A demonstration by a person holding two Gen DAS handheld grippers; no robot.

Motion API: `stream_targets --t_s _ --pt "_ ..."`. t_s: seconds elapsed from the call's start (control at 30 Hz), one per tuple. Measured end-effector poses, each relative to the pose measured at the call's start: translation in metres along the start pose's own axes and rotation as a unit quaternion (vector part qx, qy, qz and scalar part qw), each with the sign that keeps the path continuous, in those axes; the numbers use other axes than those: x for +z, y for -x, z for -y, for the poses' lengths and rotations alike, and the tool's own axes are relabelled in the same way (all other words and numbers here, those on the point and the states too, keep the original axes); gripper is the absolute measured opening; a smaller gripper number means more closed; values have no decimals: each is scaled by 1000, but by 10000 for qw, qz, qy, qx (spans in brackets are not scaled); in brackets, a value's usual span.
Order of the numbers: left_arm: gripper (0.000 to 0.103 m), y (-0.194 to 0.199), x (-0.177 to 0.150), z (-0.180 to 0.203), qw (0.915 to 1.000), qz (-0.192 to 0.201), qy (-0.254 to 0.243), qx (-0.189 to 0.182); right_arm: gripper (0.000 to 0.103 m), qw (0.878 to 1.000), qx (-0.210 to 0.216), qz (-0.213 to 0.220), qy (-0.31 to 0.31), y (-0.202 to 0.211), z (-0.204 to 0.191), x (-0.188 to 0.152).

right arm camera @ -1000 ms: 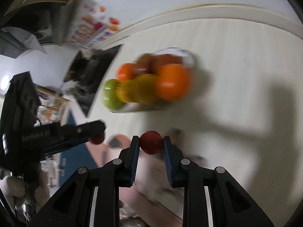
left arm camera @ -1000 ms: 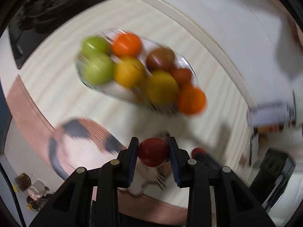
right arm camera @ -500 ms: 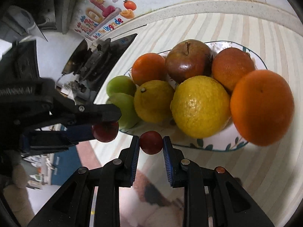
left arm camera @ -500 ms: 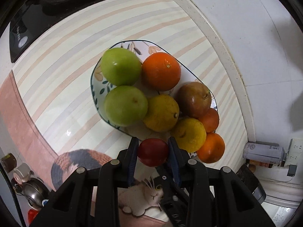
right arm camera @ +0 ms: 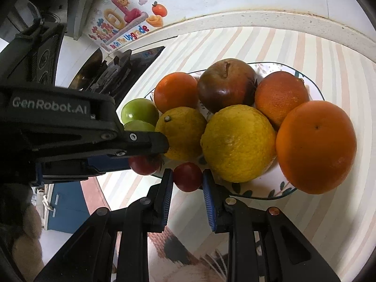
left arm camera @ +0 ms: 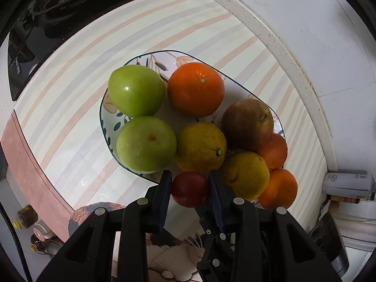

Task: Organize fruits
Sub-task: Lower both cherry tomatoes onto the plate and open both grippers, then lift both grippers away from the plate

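A patterned plate (left arm camera: 105, 108) on the striped counter holds two green apples (left arm camera: 136, 91), oranges (left arm camera: 195, 89), yellow citrus fruits (left arm camera: 199, 145) and a dark red apple (left arm camera: 246, 123). My left gripper (left arm camera: 189, 190) is shut on a small red fruit (left arm camera: 189, 189) just above the plate's near rim. My right gripper (right arm camera: 187, 177) is shut on another small red fruit (right arm camera: 187, 176) at the plate's near edge (right arm camera: 258, 193). The left gripper (right arm camera: 141, 157) with its red fruit (right arm camera: 144, 164) shows at the left in the right wrist view.
A black stove top (left arm camera: 58, 18) lies at the far left of the counter. The white counter rim and wall (left arm camera: 293, 47) run behind the plate. A can (left arm camera: 347, 183) lies at the right. A cat-print mat (left arm camera: 174, 253) lies below the grippers.
Both grippers have moved closer to the plate, each still holding its red fruit. The fruits on the plate now look larger and sharper.
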State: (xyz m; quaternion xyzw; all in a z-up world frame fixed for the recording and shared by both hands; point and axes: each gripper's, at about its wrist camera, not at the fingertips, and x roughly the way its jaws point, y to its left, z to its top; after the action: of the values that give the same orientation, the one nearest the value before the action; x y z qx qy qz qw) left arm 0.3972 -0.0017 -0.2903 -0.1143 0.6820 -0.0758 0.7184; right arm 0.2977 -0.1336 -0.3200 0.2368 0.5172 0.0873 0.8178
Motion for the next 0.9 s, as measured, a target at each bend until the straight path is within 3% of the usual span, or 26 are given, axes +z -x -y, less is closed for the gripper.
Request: stream_targets --t_s 0.33,0.5,0.73,0.9 --pt "30 -6 -1 4 9997 82 -154 154 33 10000 -16 -34 60 -5 -3 5" --pt "30 -6 -1 0 9999 104 -85 39 45 10000 52 3 78 1 -6 1" --pt "31 -6 -2 -6 9999 118 4 -85 41 9995 58 61 290 -4 -14 -2" --pt "31 -4 -4 -5 9999 108 -70 60 41 9996 142 154 186 3 -14 1"
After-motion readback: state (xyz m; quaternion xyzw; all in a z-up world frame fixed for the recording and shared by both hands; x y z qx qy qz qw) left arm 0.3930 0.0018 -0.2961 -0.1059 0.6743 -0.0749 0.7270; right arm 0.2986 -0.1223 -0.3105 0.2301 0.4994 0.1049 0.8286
